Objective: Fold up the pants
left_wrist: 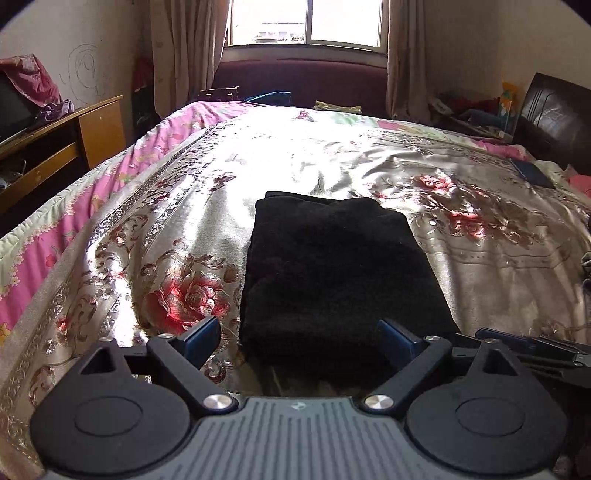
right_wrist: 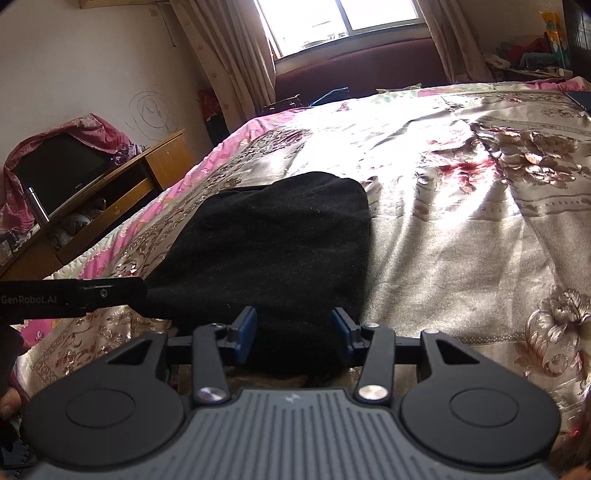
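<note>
Left wrist view, left gripper (left_wrist: 299, 334) jaws spread wide over folded black pants (left_wrist: 332, 273), right gripper (right_wrist: 294, 326) jaws half-spread (holding nothing)

The folded pants (left_wrist: 332, 280) lie on the bed (left_wrist: 480, 258) in the middle of the frame — the window (left_wrist: 306, 22) behind, the desk (left_wrist: 55, 147) at the left.
</note>
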`<state>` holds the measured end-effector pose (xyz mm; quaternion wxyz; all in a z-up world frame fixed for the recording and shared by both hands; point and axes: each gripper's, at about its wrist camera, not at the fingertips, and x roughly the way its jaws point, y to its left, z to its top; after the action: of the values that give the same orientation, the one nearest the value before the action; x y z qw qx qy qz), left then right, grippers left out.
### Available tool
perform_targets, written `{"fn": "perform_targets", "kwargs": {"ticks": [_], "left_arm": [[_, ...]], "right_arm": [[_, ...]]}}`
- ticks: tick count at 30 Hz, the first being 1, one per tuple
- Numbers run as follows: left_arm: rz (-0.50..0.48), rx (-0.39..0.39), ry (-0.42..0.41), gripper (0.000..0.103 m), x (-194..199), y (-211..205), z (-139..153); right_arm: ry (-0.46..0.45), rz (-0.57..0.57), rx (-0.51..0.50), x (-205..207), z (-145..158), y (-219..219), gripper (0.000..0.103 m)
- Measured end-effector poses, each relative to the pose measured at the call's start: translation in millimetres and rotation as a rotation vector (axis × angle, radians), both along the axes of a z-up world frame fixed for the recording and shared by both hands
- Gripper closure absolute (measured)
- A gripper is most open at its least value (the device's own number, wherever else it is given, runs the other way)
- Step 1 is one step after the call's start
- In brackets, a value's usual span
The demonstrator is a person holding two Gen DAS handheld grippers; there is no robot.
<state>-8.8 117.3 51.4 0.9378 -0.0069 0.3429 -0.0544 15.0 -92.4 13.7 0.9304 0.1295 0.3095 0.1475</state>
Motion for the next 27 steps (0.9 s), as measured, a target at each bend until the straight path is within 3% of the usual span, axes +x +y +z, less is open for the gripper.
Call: {"fn": "perform_targets", "kwargs": {"ticks": [11, 21, 27], "left_arm": [[0.056, -0.012, -0.017, 0.000, -10.5, 2.9, 0.8], [0.033, 0.055, -0.100, 0.000, -26.0, -14.5, 13.8], [0.016, 0.048, -0.080, 0.000, -25.8, -24.6, 10.2]], "right_arm": [[-0.002, 0.009, 0.006, -2.0, 0.0, 1.0, 0.057], [-0.015, 0.011, 0.018, -6.8, 2.5, -0.4, 0.057], [-0.027, 0.015, 0.035, -16.1, 6.8, -2.3, 0.057]]}}
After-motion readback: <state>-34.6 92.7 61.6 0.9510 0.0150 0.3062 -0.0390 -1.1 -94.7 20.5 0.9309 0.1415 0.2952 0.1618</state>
